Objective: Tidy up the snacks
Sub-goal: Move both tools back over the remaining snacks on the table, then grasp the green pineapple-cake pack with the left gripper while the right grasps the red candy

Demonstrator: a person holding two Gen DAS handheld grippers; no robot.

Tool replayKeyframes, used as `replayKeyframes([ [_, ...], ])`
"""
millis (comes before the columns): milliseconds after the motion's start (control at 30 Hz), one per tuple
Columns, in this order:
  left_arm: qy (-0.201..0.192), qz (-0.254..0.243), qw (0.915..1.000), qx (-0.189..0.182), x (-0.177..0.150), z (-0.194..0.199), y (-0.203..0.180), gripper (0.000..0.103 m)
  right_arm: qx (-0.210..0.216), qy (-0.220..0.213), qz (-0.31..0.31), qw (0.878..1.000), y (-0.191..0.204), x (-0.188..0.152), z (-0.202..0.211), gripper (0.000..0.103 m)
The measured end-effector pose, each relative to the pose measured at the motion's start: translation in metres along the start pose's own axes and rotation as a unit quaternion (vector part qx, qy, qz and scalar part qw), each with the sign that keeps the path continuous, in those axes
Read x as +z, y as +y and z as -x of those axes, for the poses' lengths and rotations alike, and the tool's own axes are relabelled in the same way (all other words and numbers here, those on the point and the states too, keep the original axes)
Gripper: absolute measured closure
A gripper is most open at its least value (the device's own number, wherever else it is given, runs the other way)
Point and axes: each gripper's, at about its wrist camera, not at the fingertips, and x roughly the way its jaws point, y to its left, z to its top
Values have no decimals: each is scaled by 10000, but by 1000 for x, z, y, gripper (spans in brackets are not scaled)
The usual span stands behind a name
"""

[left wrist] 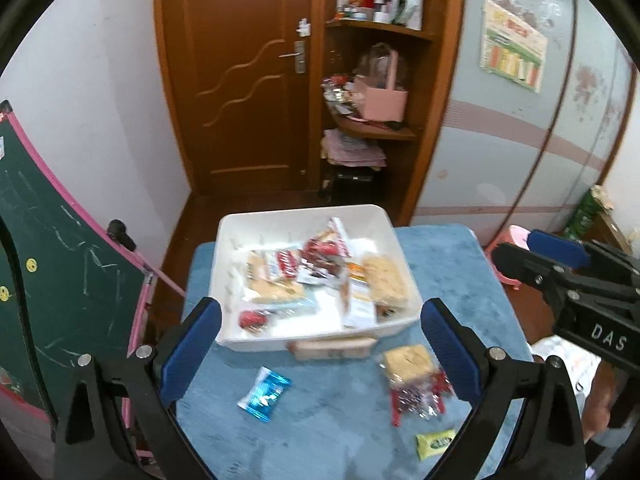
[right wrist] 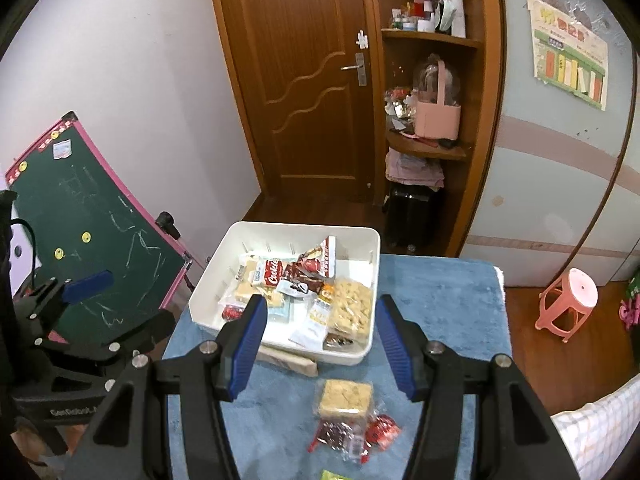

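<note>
Blue plush cloth (left wrist: 328,420) covered the small table in front of a wooden door (left wrist: 244,80) and a corner shelf (right wrist: 432,152), with a green chalkboard (left wrist: 60,264) leaning at my left. On it sat the white bin (left wrist: 240,240), already well stocked with snack packets. Several were not yet in: a blue packet (left wrist: 265,392), a square rice-crisp cake (right wrist: 346,398) touching a heap of clear-and-red wrapped sweets (right wrist: 348,438), a green-yellow packet (left wrist: 436,443) at the near edge, and a long pale bar (left wrist: 332,349) lying against the bin's front wall.

My left gripper (left wrist: 320,344) hovered over the loose items with its blue pads wide apart, holding nothing. My right gripper (right wrist: 320,340) was likewise spread and empty, poised above the rice-crisp cake and the bin's near rim.

I judged myself midway through, between picks. The next move would call for lowering one gripper onto a loose packet (the rice-crisp cake looked the easiest for my right), closing gently, since crinkly wrappers slip, and lifting it over the rim.

Readable writing was scarce: a red wrapper (right wrist: 276,274) in the bin seemed to say "Cookies", and "DAS" showed on the right gripper's body.
</note>
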Motion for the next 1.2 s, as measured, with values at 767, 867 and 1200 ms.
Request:
replayKeyframes([
  [767,948,-127,9914,-899,-176,-70,-119,3,-120,663,-412,9969,-103,-152,-35,46],
  [867,1404,194,9846,-1022,-197,-102,-128,3,-45,878,-396,9953,-111,-168,-55,46],
  [1200,2063,682,9742,-617,-244,-165,-151,3,224,1434,401,9886,-101,-196,-115,46],
])
